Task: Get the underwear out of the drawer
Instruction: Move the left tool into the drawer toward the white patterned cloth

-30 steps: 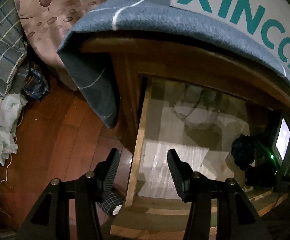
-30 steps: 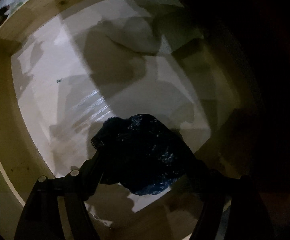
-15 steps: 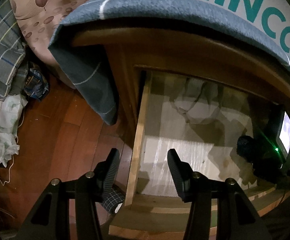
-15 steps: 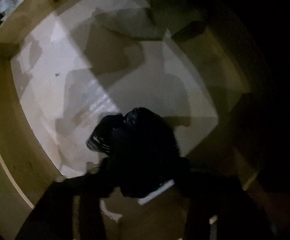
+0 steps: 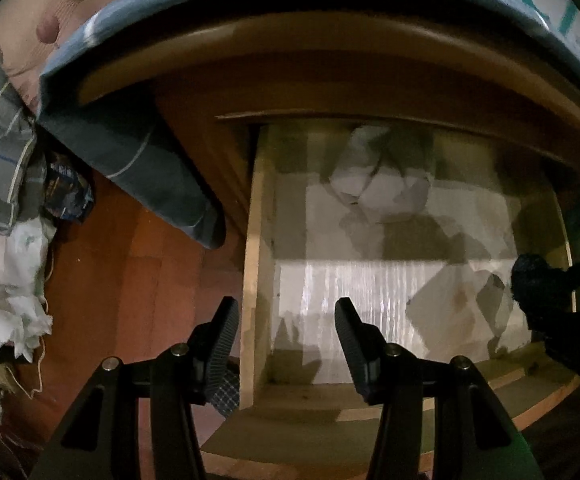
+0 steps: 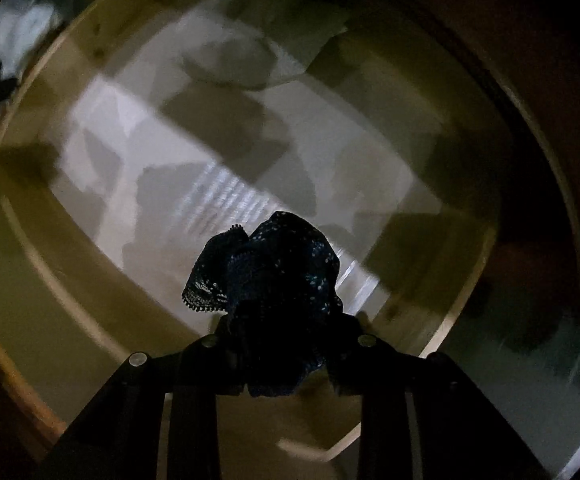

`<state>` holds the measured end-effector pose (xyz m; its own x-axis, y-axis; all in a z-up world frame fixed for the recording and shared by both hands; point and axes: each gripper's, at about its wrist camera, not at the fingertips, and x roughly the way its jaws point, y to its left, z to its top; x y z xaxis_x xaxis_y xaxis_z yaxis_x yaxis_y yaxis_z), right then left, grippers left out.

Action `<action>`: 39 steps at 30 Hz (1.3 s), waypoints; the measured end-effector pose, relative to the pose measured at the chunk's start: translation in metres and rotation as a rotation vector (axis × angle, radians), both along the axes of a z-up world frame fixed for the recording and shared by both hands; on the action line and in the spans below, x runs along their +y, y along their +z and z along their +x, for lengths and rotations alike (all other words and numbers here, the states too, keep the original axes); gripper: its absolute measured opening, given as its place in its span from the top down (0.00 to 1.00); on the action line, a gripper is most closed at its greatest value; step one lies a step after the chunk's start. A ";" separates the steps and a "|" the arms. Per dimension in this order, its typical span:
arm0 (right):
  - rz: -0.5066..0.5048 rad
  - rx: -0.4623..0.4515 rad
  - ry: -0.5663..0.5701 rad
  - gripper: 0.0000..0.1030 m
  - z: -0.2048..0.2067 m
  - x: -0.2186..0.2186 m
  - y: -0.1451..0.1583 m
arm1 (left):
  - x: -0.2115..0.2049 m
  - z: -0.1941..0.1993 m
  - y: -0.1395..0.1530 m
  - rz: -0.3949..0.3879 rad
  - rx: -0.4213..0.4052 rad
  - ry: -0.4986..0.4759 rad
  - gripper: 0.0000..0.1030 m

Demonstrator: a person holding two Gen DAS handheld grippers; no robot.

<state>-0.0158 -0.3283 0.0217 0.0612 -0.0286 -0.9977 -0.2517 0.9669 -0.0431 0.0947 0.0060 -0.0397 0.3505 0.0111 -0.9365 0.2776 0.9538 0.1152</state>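
Above drawer: right hand-held gripper closing, clamps underwear.

The left gripper straddles the drawer side wall; the underwear lies far to its right.

Underwear: dark navy lace, pale specks.
Drawer: pale wood, white liner.
Floor: reddish-brown wood.
Blanket, upper left: grey-blue, white lines.
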 end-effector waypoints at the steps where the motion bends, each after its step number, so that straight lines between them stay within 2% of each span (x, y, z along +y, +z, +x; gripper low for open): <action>1: 0.019 -0.006 -0.027 0.74 -0.003 -0.001 0.003 | -0.001 0.000 -0.001 0.005 0.001 -0.004 0.50; 2: 0.044 -0.019 -0.075 0.74 -0.008 -0.003 0.008 | -0.002 0.000 -0.002 0.008 0.003 -0.006 0.50; 3: 0.054 -0.030 -0.110 0.74 -0.012 0.005 -0.007 | -0.002 0.000 -0.003 0.007 0.007 -0.006 0.50; 5: 0.084 -0.055 -0.174 0.74 -0.019 0.001 -0.004 | -0.003 0.000 -0.004 0.013 0.008 -0.008 0.50; 9: 0.089 -0.111 -0.261 0.74 -0.039 -0.006 -0.023 | -0.012 -0.007 -0.005 0.084 -0.046 -0.060 0.50; 11: 0.146 -0.103 -0.314 0.74 -0.041 -0.023 -0.026 | -0.017 -0.009 -0.007 0.118 -0.060 -0.087 0.50; 13: 0.156 -0.120 -0.344 0.74 -0.044 -0.024 -0.028 | -0.022 -0.012 -0.010 0.141 -0.060 -0.109 0.50; 14: 0.161 -0.126 -0.357 0.74 -0.044 -0.017 -0.040 | -0.025 -0.012 -0.011 0.155 -0.063 -0.119 0.50; 19: 0.246 -0.148 -0.439 0.74 -0.050 -0.028 -0.045 | -0.043 -0.019 -0.013 0.264 -0.137 -0.192 0.50; 21: 0.262 -0.155 -0.450 0.74 -0.047 -0.028 -0.058 | -0.049 -0.022 -0.016 0.307 -0.160 -0.228 0.50; 24: 0.279 -0.164 -0.460 0.74 -0.046 -0.032 -0.055 | -0.060 -0.027 -0.022 0.345 -0.167 -0.305 0.50; 35: 0.313 -0.160 -0.507 0.74 -0.050 -0.036 -0.056 | -0.082 -0.019 -0.033 0.505 -0.241 -0.468 0.50; 39: 0.319 -0.148 -0.516 0.73 -0.050 -0.038 -0.059 | -0.091 -0.021 -0.039 0.562 -0.303 -0.556 0.50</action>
<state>-0.0656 -0.3660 -0.0370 0.2575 0.2064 -0.9440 0.2377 0.9334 0.2690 0.0739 -0.0852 -0.0783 0.6781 0.1989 -0.7075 0.5696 0.4662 0.6769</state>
